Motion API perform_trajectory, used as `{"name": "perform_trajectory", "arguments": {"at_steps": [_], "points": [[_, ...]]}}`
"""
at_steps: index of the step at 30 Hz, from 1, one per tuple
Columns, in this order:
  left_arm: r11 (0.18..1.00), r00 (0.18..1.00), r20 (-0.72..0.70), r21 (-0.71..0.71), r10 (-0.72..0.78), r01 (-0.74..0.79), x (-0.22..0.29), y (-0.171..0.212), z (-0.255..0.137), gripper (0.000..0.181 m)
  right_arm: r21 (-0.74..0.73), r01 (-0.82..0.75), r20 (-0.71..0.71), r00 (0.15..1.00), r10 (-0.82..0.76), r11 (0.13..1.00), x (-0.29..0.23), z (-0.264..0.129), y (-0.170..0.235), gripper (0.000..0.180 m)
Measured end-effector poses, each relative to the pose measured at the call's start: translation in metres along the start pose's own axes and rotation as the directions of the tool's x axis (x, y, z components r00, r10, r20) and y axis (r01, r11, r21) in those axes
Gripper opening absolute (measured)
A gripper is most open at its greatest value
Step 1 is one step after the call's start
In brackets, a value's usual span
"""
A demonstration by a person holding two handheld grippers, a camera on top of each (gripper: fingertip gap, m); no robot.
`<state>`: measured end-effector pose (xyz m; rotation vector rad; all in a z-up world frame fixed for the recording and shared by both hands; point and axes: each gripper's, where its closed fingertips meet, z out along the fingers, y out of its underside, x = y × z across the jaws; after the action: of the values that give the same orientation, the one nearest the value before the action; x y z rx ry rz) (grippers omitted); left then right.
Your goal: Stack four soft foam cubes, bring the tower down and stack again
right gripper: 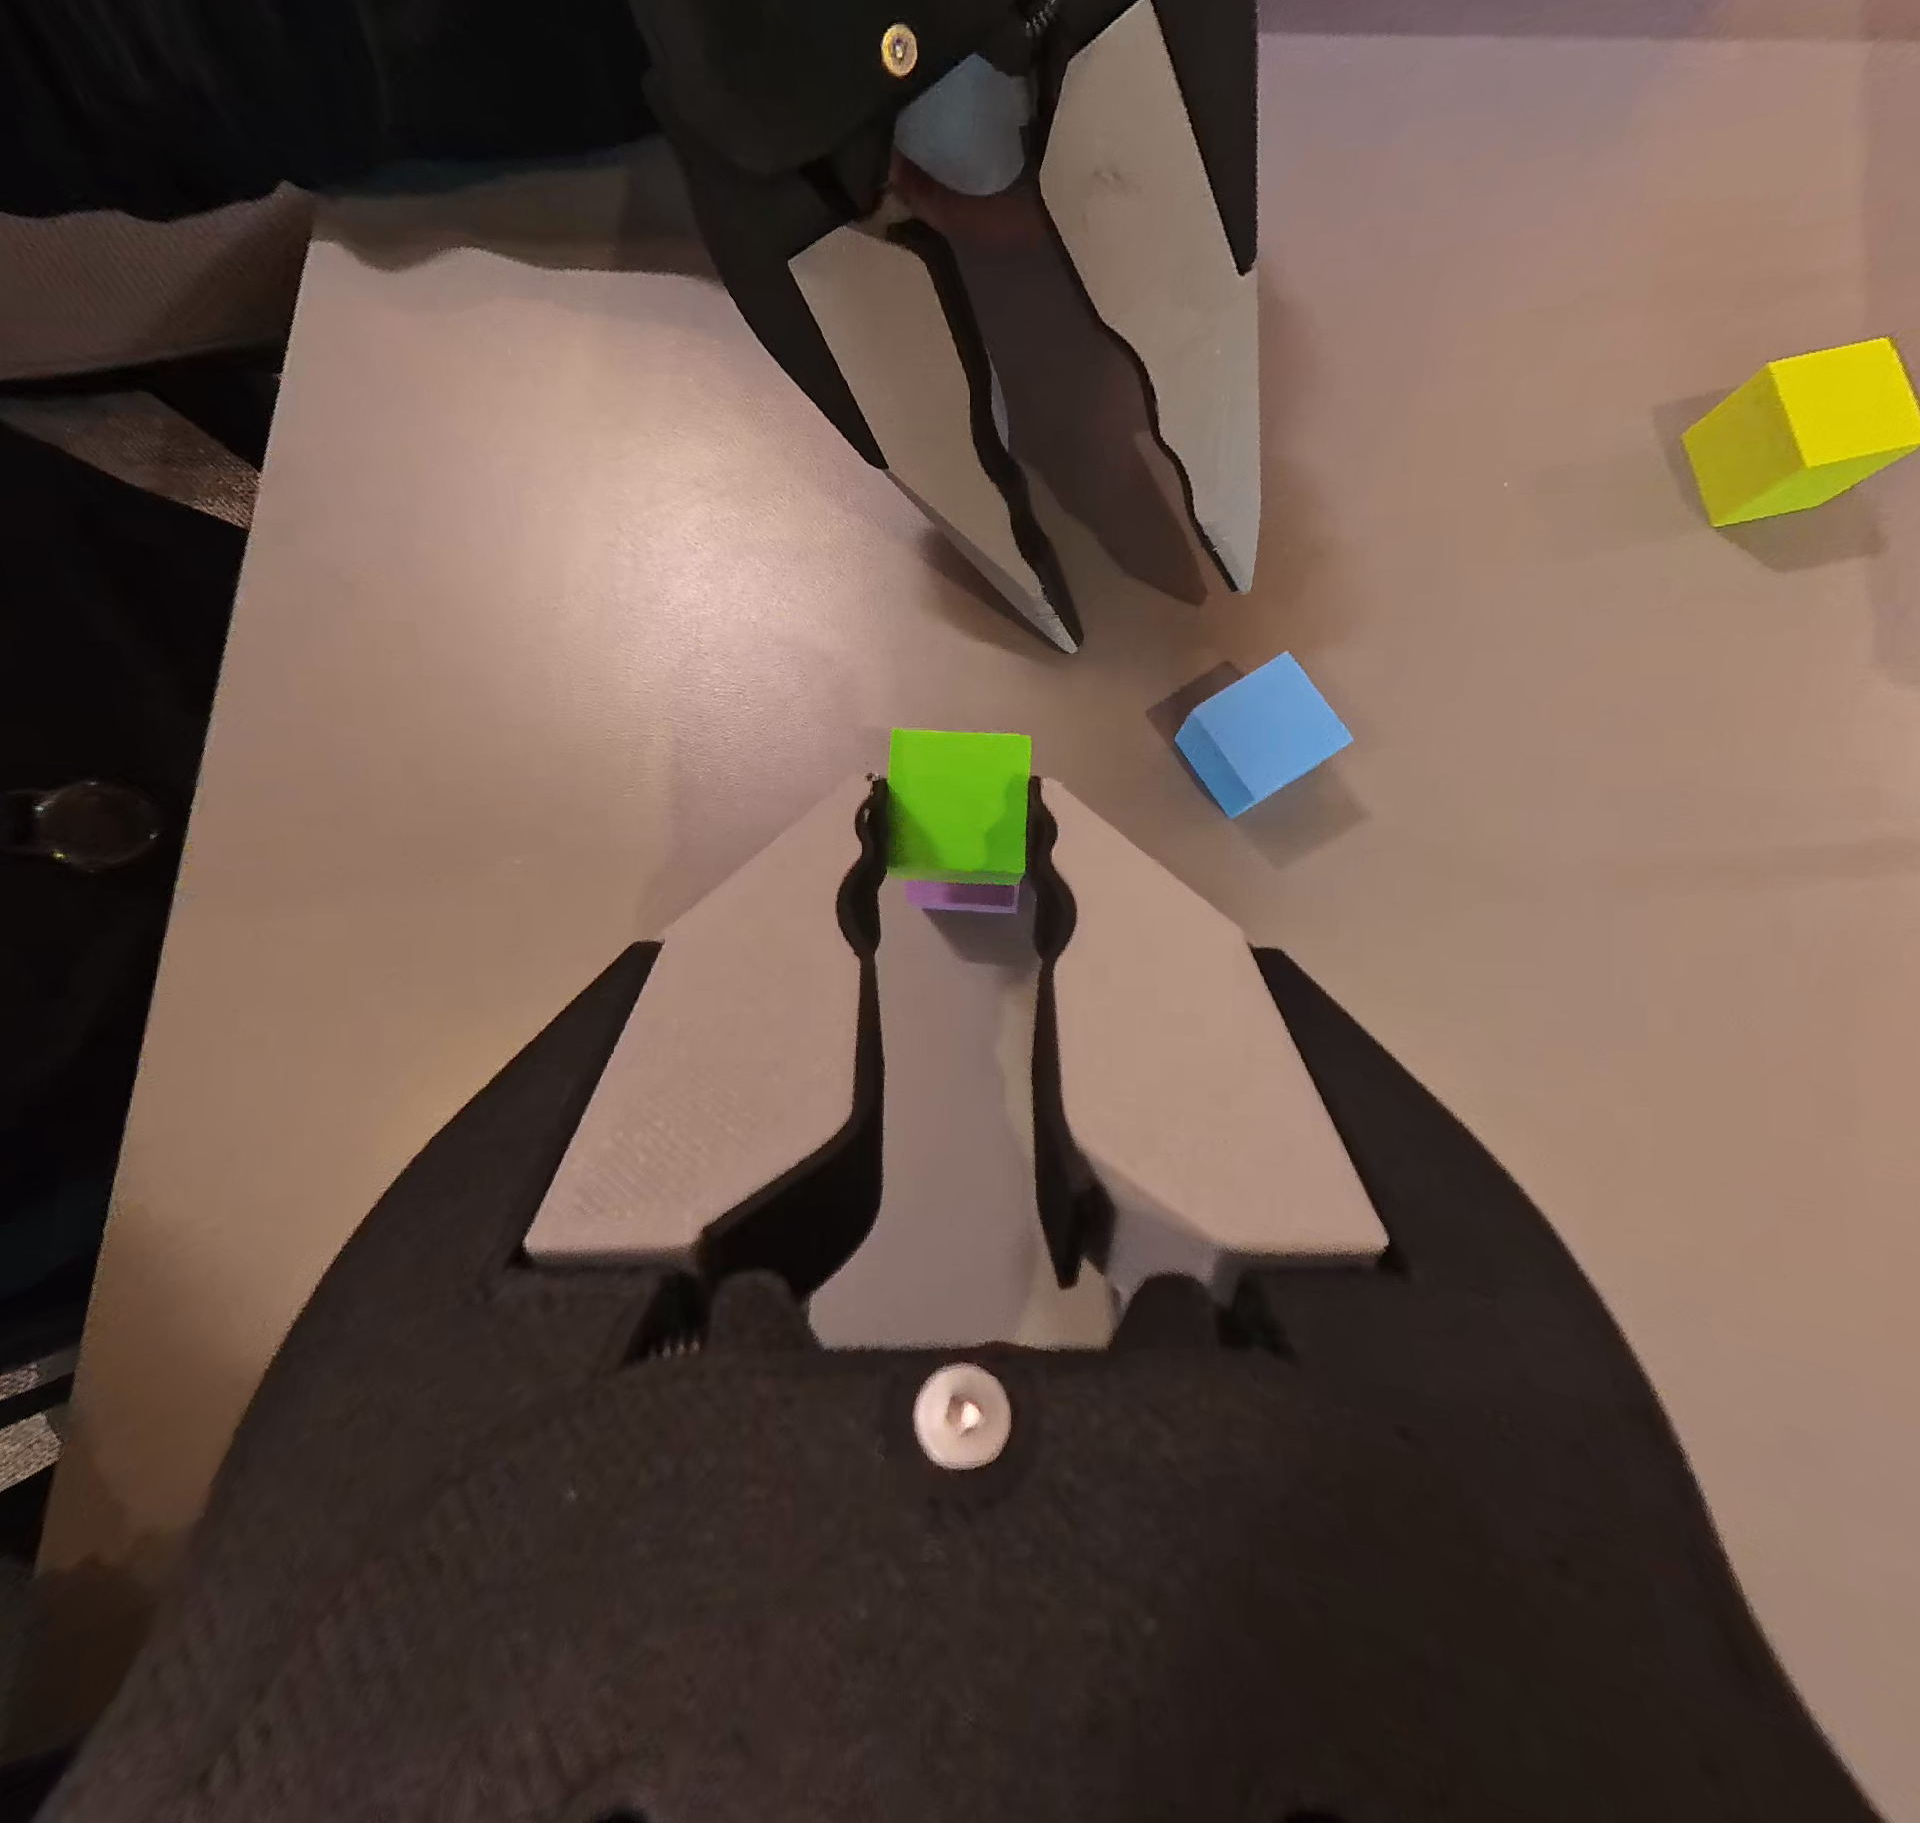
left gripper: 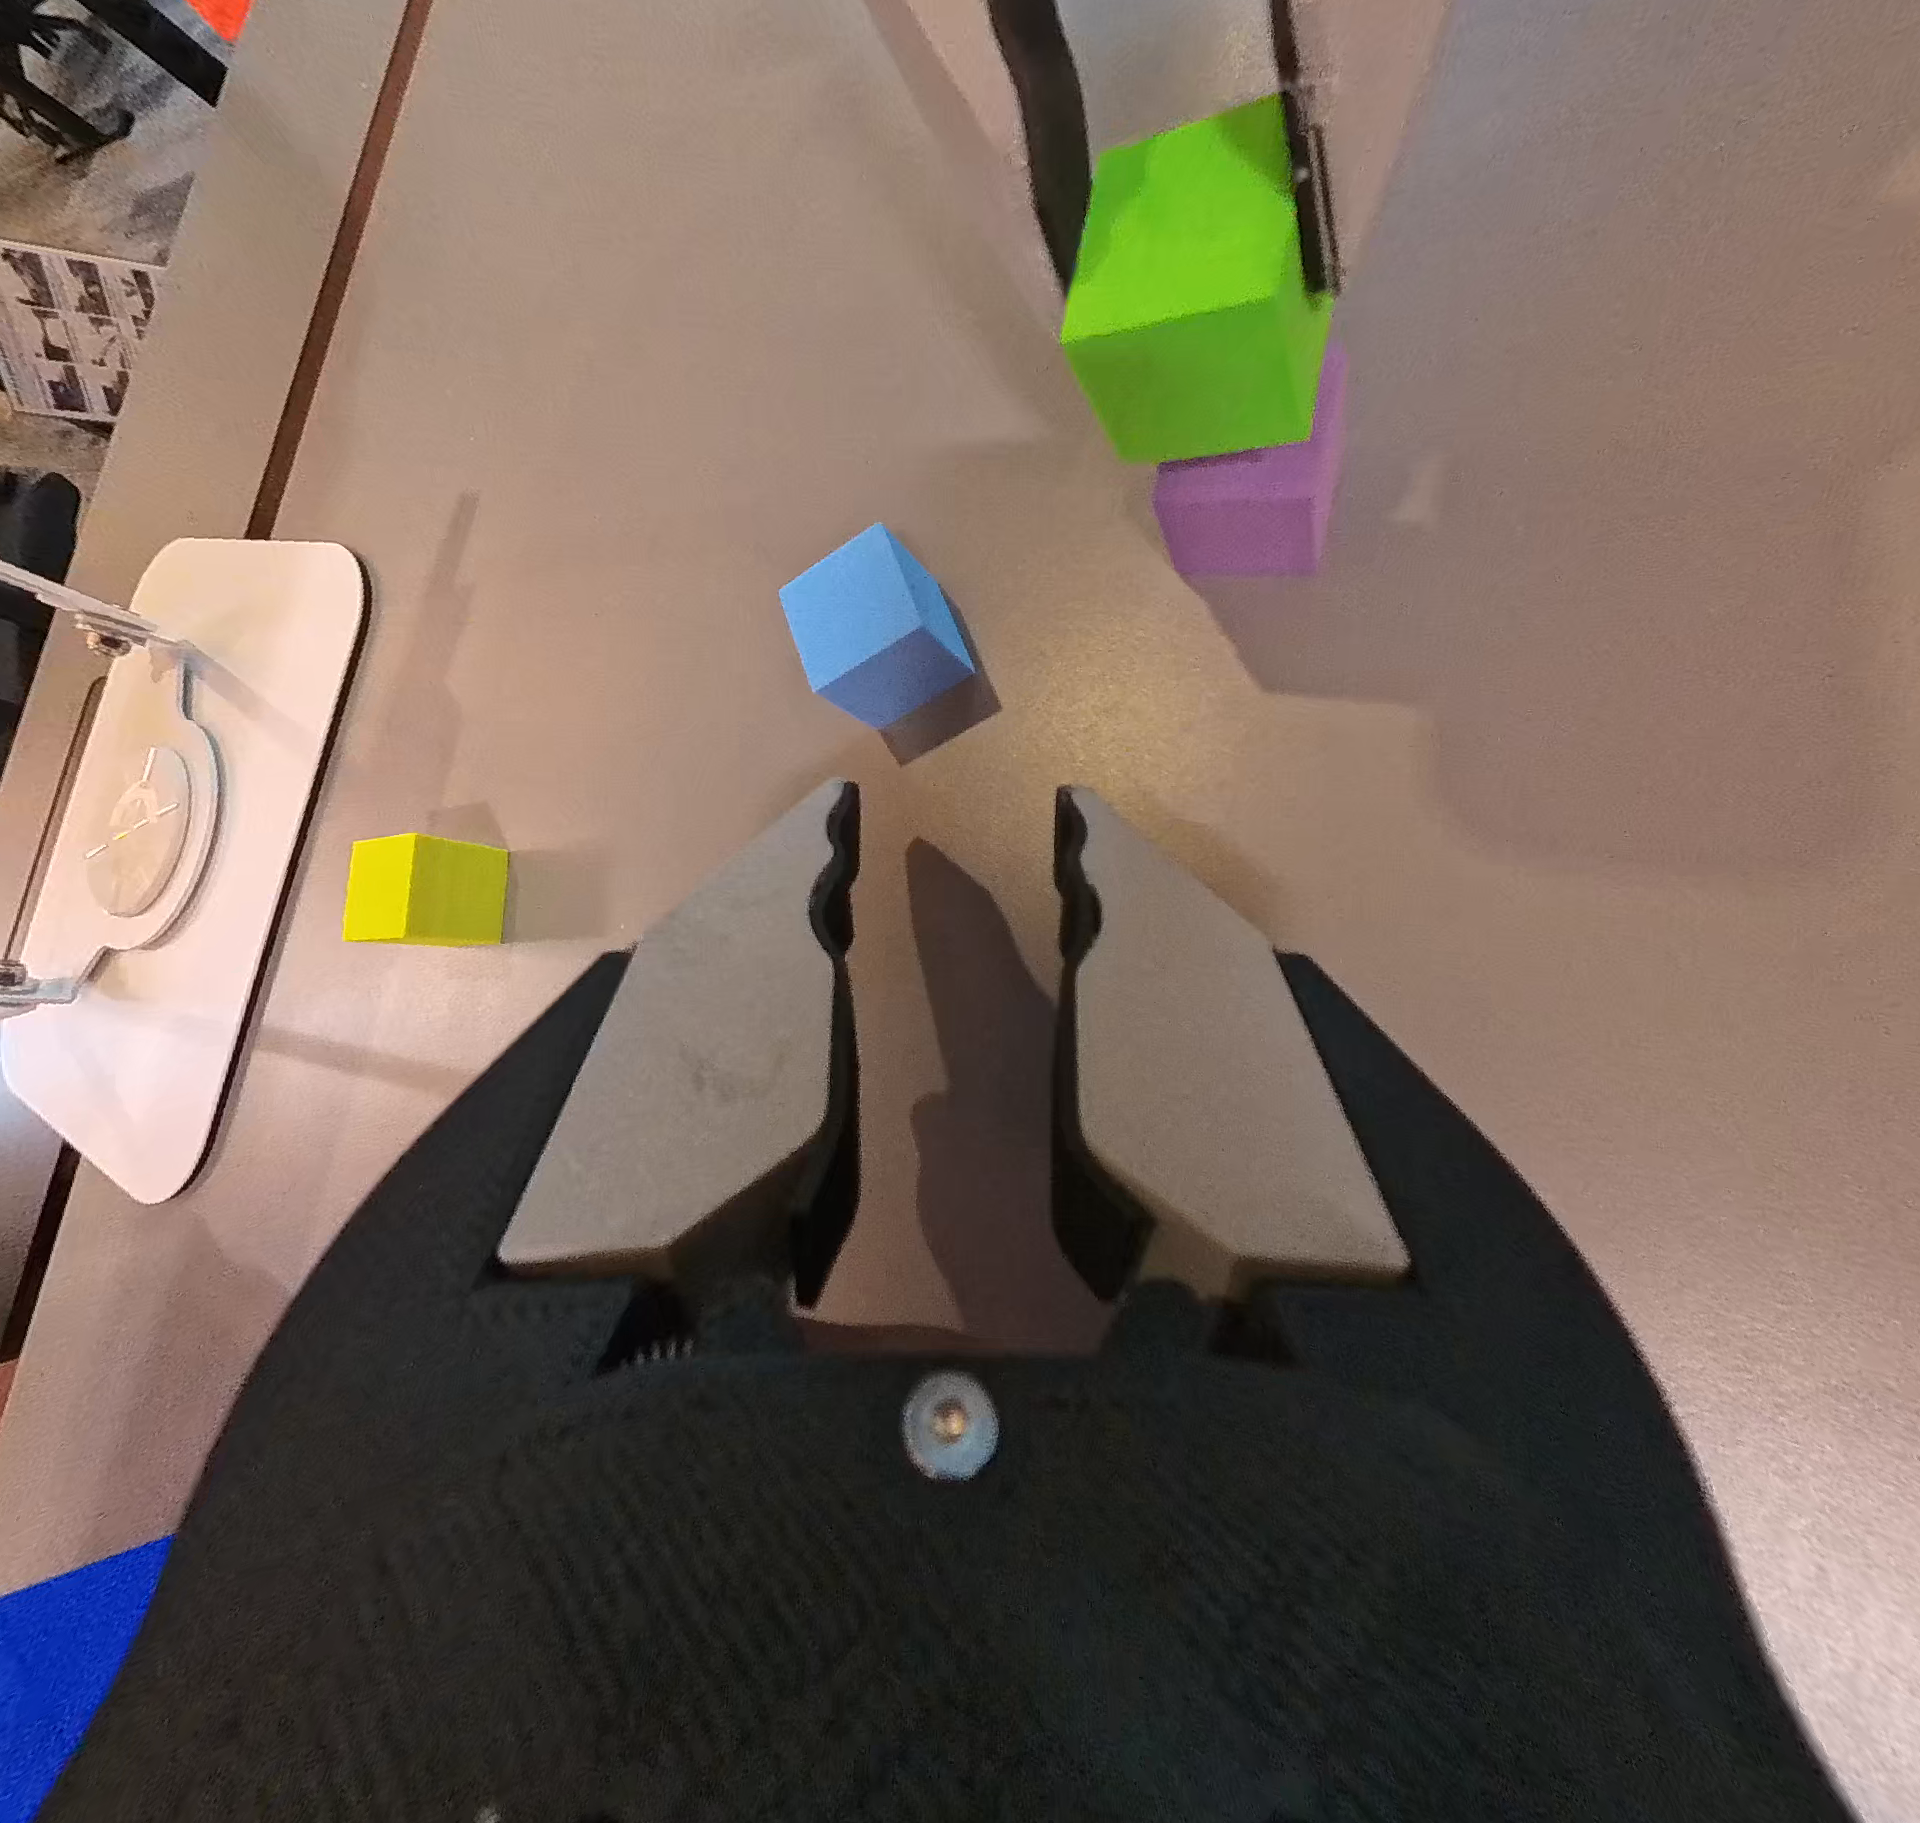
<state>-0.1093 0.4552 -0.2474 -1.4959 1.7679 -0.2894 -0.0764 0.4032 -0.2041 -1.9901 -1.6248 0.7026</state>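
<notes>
Only left wrist view shows white plate [left gripper: 260, 838]; right tongs [right gripper: 956, 807] clamp green cube [right gripper: 958, 802] above purple cube [right gripper: 961, 898]; left tongs [left gripper: 956, 817] apart.

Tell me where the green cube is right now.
The green cube sits between the right gripper's jaws, directly over the purple cube, with the blue cube loose on the table nearby.

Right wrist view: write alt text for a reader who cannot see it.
The right hand-held gripper grips a green foam cube directly above a purple cube on a tan table. The left hand-held gripper, open and empty, points down at the table beyond it. A blue cube and a yellow cube lie loose to the right.
</notes>
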Motion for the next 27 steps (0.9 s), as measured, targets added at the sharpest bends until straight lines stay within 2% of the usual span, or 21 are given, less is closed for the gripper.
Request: {"name": "perform_trajectory", "arguments": {"at_steps": [5, 17, 22, 27], "points": [[1.000, 1.000, -0.015, 0.005, 0.000, 0.000, 0.004, 0.000, 0.001, 0.026, -0.023, 0.001, -0.002, 1.000, -0.001, 1.000, -0.001, 0.007, 0.005, 0.024], [1.000, 1.000, -0.006, -0.001, 0.011, -0.011, 0.004, -0.001, 0.001, 0.026, -0.026, -0.011, -0.024, 1.000, 0.010, 1.000, -0.001, 0.007, 0.009, 0.024], [1.000, 1.000, -0.005, -0.001, 0.009, -0.009, 0.003, -0.001, 0.002, 0.026, 0.007, -0.025, -0.043, 0.999, 0.025, 1.000, -0.001, 0.004, 0.016, 0.024], [1.000, 1.000, -0.004, 0.005, 0.000, 0.000, 0.003, -0.001, 0.003, 0.024, 0.056, -0.027, -0.043, 0.999, 0.029, 0.998, -0.002, -0.005, 0.005, 0.024]]}}
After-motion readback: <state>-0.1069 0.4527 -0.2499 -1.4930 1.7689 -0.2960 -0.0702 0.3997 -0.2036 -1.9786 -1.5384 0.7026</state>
